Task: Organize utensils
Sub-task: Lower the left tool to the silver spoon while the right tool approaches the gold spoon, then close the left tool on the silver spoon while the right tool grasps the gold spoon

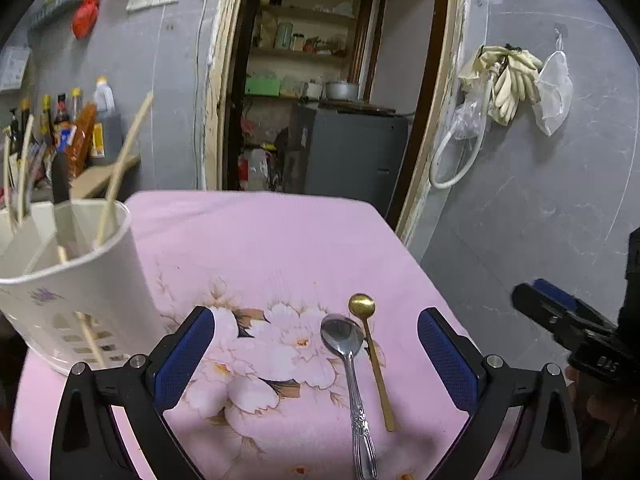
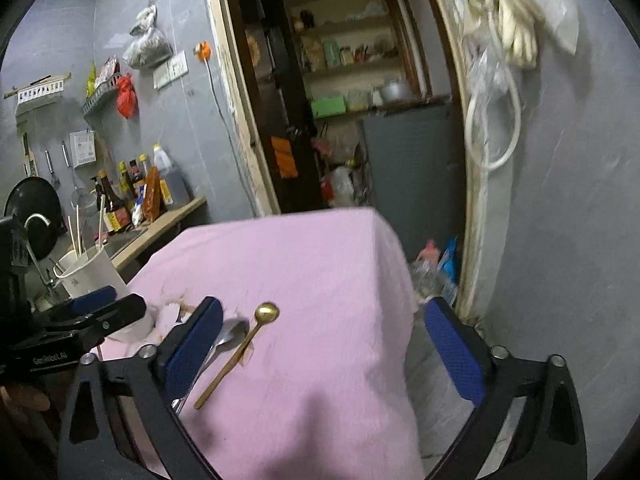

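1. Left gripper (image 1: 316,354): blue-padded fingers (image 1: 188,356) spread wide, nothing between them, hovering over the floral print of the pink tablecloth (image 1: 260,240).
2. Right gripper (image 2: 324,350): likewise spread wide and holding nothing; left finger (image 2: 194,344) above the tablecloth edge nearest the camera, right finger past the cloth's right edge, over the floor.
3. Silver spoon (image 1: 350,376): flat on the tablecloth, to the right of the white utensil holder (image 1: 84,280), bowl facing up and pointing away from the camera, ornate handle running toward the near edge.
4. Gold spoon (image 1: 370,352): just beside the silver spoon on its far side from the utensil holder, slimmer, small round bowl a little further from the camera; whether touching it, cannot tell.
5. In the right wrist view, silver spoon partly hidden behind the right gripper's left finger; gold spoon in plain sight between the fingers.
6. Utensil holder: upright at the left edge of the tablecloth, well apart from both spoons, with chopsticks (image 1: 124,168) and a dark handle (image 1: 60,180) standing up out of it.
7. Behind the utensil holder: sauce bottles (image 1: 68,120) on a counter.
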{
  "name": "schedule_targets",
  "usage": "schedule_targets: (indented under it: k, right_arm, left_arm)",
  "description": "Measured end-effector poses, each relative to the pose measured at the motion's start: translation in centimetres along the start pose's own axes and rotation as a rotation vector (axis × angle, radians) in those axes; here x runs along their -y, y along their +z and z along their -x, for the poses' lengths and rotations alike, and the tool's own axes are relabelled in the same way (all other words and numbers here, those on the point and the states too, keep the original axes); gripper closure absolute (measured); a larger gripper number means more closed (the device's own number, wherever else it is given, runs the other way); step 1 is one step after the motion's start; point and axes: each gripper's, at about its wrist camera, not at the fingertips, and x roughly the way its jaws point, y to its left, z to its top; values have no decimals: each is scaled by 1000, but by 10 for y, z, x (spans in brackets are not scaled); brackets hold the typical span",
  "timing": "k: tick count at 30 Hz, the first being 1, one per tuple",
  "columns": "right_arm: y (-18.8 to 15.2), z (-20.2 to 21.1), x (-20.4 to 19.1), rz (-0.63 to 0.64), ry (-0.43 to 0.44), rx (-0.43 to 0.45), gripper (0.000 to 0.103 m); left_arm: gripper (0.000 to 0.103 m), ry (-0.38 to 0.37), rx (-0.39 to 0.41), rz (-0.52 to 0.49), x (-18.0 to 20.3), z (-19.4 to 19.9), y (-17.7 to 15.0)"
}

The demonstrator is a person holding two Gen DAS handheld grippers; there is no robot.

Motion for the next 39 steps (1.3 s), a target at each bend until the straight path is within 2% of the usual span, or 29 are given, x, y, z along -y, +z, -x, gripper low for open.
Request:
schedule_targets:
  k: [4,5,7,9,12,15,16,18,22,24,26,37,39]
  right_arm:
    - [-8,-33,0,-1,49,-98,37]
    - [-10,-40,-1,0,52,-112,46]
    - [-14,-52,-3,-7,68,-140,51]
    - [-18,-63,-5,-13,86,-163,61]
    - [-22,-79,-8,-12,102,-206,70]
    - [-26,-95,-13,-12,121,-267,73]
    - [-28,-100,-14,-13,129,-288,73]
    - [-30,-108,-17,-15,139,-319,74]
    - [-31,-121,-24,-17,162,-344,76]
    - [-30,-127,-25,-18,171,-353,82]
    - [-29,-135,-28,-13,181,-373,83]
    - [-19,-162,-37,12,227,-403,85]
    - [-16,-168,-40,27,246,-411,85]
  left_arm:
    - [11,-15,-48,-10,1,-18,-6]
    - [13,-19,-61,-11,1,-22,-8]
    - [16,-23,-89,-9,1,-31,-10]
    - [25,-45,-129,2,0,-41,-12]
    - [38,-77,-190,31,-4,-55,-15]
    - [50,-123,-262,71,-9,-69,-19]
    - [51,-146,-284,79,-10,-73,-20]
    - [61,-178,-306,90,-10,-77,-23]
    - [69,-226,-320,105,-10,-82,-27]
    - [74,-242,-328,114,-12,-83,-27]
    - [78,-255,-338,125,-12,-86,-28]
    - [84,-317,-364,187,-18,-98,-26]
    - [90,-314,-365,196,-19,-99,-27]
